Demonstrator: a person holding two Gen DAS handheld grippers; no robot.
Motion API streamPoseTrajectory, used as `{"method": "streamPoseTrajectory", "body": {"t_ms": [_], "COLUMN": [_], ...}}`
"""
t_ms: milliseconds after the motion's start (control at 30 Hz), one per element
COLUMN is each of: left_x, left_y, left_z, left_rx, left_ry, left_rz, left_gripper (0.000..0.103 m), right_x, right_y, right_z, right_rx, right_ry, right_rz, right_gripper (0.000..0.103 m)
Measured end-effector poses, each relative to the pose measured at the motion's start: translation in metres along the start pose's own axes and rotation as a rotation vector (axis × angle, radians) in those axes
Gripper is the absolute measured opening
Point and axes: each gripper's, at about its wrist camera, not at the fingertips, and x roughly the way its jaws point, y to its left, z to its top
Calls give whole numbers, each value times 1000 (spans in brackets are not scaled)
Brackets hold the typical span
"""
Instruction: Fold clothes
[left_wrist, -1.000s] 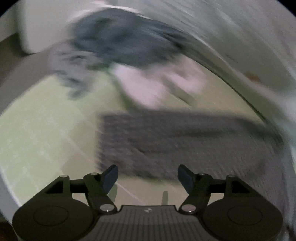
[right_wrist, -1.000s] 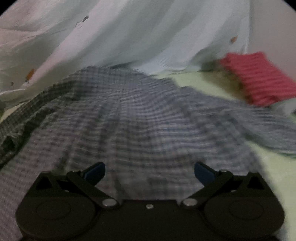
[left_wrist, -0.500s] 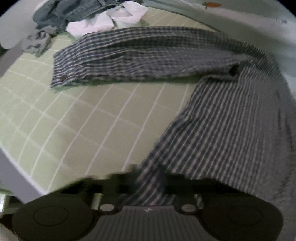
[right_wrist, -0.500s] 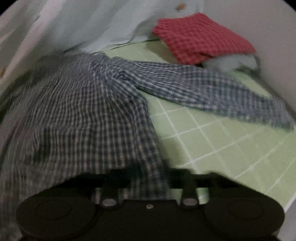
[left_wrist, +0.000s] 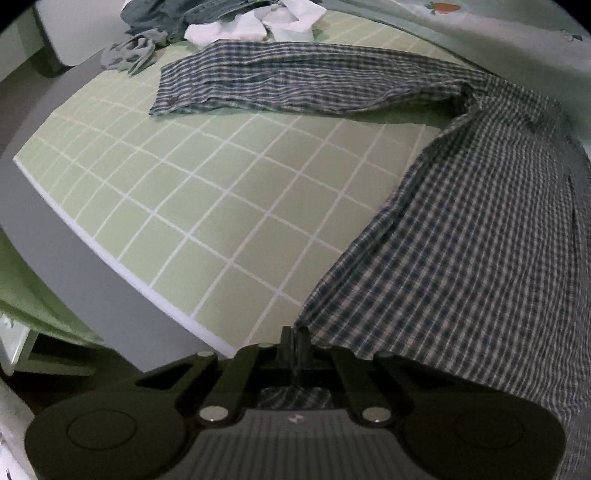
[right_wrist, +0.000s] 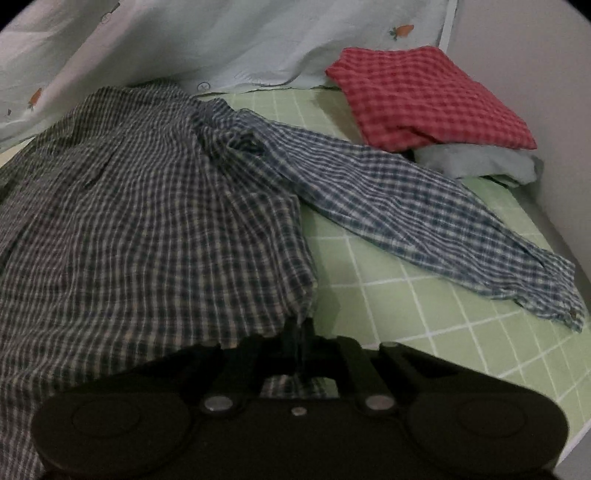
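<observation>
Shirt (left_wrist: 461, 236) hem seemingly between both fingers (left_wrist: 286, 338)

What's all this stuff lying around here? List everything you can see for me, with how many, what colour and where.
Blue-and-white checked long-sleeved shirt: one, spread on the mat, both sleeves out, hem corners pinched.
Green mat with white grid lines: one, under the shirt.
Folded red checked cloth: one, far right corner of the mat.
Folded pale grey garment: one, under the red one.
Pale sheet with small carrot prints: one, behind the mat.
Heap of unfolded clothes, denim blue, white and grey: one, far left end.
Left gripper: one, black, fingers shut on the shirt hem.
Right gripper: one, black, likewise.
</observation>
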Motion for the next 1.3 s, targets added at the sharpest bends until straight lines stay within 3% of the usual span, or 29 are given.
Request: {"method": "streamPoseTrajectory", "body": {"t_ms": [67,100,133,167,200,267,333,433,633,867,1067,1200,1300], "left_x": [-5,-9,-13,-18,-22,-31,-36,-33,-4,34,71,99,106], "left_y": [2,3,5,7,10,13,18,26,54,81,94,101,104], "left_z": [3,4,5,9,14,24,37,63,119,179,222,243,250], "left_rx": [-20,-32,-44,-53,-57,-61,-66,-73,-94,-92,-125,-152,-165], "left_ry": [-7,-14,-21,-40,-61,-112,-168,-206,-167,-119,-95,-54,-63], "left_rz": [-8,-15,-22,-37,-50,-61,-61,-48,6,35,76,127,125], "left_gripper": [8,8,17,29,37,75,90,93,94,94,94,94,99], "right_x": [0,0,-1,-3,-6,-12,-17,-17,-4,34,91,138,175], "right_y": [1,3,4,6,9,18,31,60,132,206,254,287,309], "right_z": [3,4,6,7,9,13,17,26,40,80,146,198,235], "right_rx": [-4,-7,-6,0,10,28,40,52,70,-32,-75,-118,-151], "right_ry": [17,21,23,15,-1,-31,-60,-76,-46,-23,-57,-83,-96], "right_rz": [-5,-14,-24,-34,-42,-56,-29,47,146,191,180,165,145], "right_gripper": [10,24,36,55,60,81,87,102,103,103,103,103,103]}}
